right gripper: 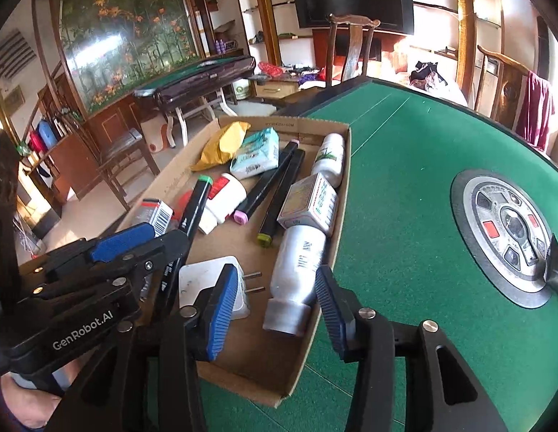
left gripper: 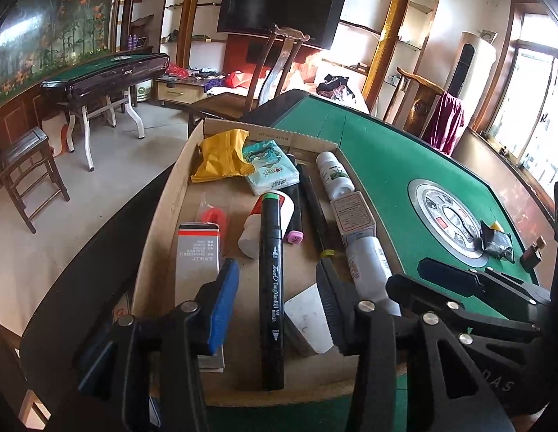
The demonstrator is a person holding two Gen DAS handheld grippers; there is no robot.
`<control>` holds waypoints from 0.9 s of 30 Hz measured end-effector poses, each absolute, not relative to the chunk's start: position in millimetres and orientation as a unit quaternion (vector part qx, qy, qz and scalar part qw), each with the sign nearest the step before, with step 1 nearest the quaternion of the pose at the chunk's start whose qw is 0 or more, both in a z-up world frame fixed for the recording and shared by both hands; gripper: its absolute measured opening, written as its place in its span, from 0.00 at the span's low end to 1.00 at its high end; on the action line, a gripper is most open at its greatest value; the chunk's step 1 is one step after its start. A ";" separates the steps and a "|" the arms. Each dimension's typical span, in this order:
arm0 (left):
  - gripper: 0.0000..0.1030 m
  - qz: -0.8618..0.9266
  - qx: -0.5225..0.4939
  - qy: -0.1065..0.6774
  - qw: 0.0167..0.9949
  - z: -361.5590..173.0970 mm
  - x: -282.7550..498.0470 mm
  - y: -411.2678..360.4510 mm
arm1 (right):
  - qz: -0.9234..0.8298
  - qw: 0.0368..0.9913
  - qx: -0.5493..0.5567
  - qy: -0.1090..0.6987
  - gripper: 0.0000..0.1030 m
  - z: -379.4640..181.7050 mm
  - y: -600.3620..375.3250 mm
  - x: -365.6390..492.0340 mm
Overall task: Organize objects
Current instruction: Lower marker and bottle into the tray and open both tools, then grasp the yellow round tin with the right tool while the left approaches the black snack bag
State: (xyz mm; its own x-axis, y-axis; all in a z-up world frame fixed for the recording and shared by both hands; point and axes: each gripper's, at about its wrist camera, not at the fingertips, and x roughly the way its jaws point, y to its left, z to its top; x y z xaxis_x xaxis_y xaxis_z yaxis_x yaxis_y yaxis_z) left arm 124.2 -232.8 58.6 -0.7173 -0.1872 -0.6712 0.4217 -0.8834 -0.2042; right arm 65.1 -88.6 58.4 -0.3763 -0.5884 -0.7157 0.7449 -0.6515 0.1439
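A shallow cardboard tray on the green table holds several small items. A black marker with a green cap lies flat in it, between the fingers of my left gripper; the pads stand clear of it on both sides, so that gripper is open. In the right wrist view a silver bottle lies on its side in the tray, between the blue pads of my right gripper, which is open and not touching it. A white plug charger sits by its left finger.
The tray also holds a yellow packet, a tissue pack, a white bottle, a small box, two more markers and a grey carton. A crumpled black wrapper lies on the table's centre dial. Chairs stand behind the table.
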 end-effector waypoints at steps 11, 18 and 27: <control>0.53 -0.933 0.326 0.120 0.094 89.4 115.0 -157.9 | -0.867 0.334 0.369 -0.010 0.57 95.9 40.9 8.3; 0.53 -0.933 0.347 0.092 0.028 84.7 93.8 -103.0 | -0.908 0.150 0.386 -0.064 0.63 108.1 176.0 -117.7; 0.53 -0.925 0.373 0.075 0.014 69.6 74.8 -84.3 | -0.869 0.151 0.461 -0.098 0.63 67.7 214.6 -215.3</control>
State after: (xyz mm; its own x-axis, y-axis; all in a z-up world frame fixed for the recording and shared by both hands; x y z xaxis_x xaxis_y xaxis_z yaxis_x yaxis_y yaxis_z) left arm 74.8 -84.3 69.7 -0.7208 0.0300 -0.6925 0.0821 -0.9883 -0.1284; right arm -215.3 214.6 67.7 -0.5285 -0.3525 -0.7723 0.1726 -0.9353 0.3089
